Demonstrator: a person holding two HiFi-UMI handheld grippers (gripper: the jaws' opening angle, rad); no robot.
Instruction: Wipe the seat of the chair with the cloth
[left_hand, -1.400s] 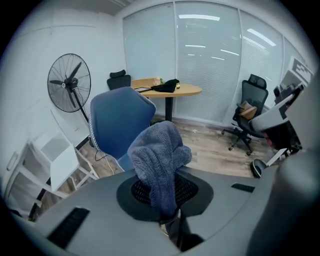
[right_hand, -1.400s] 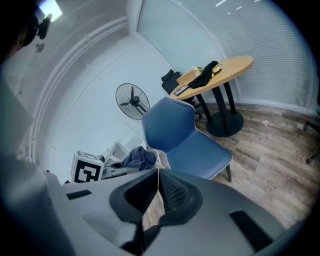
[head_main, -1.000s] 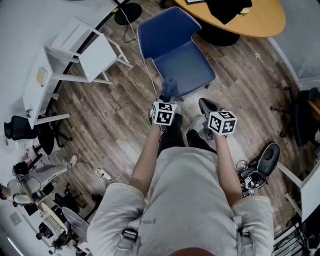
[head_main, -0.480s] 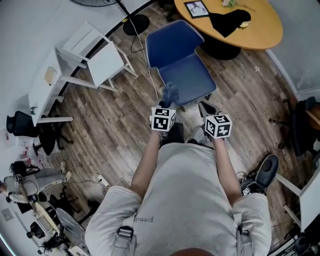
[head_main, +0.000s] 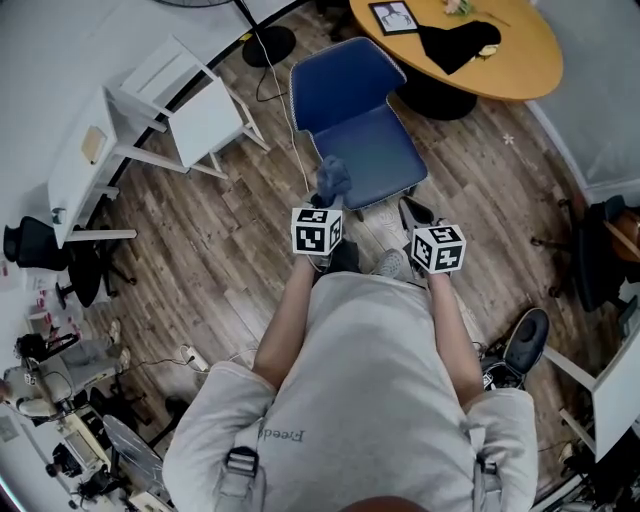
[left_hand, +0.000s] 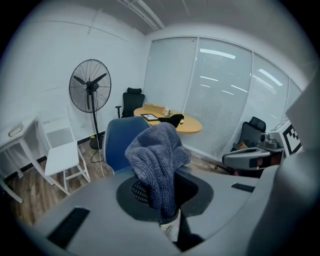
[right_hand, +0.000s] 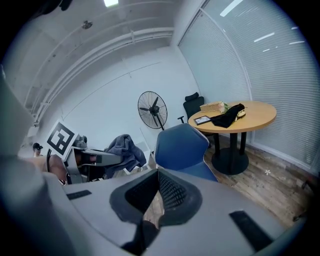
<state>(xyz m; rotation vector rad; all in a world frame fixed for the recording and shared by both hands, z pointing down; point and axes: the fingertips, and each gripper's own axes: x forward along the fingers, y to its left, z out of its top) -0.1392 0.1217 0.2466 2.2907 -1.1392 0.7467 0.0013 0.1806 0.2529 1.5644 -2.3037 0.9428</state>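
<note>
The grey-blue cloth (head_main: 332, 180) hangs bunched from the left gripper (head_main: 326, 198), whose jaws are clamped on it, just above the front edge of the blue chair's seat (head_main: 378, 152). Beside it, the right gripper (head_main: 413, 214) has its jaws closed and empty, near the seat's front corner.

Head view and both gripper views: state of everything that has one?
chair, upright, seat bare.
left gripper, shut on the cloth.
cloth, bunched, hanging from the jaws, not on the chair.
right gripper, jaws together, nothing between.
fan, upright, blades look still.
</note>
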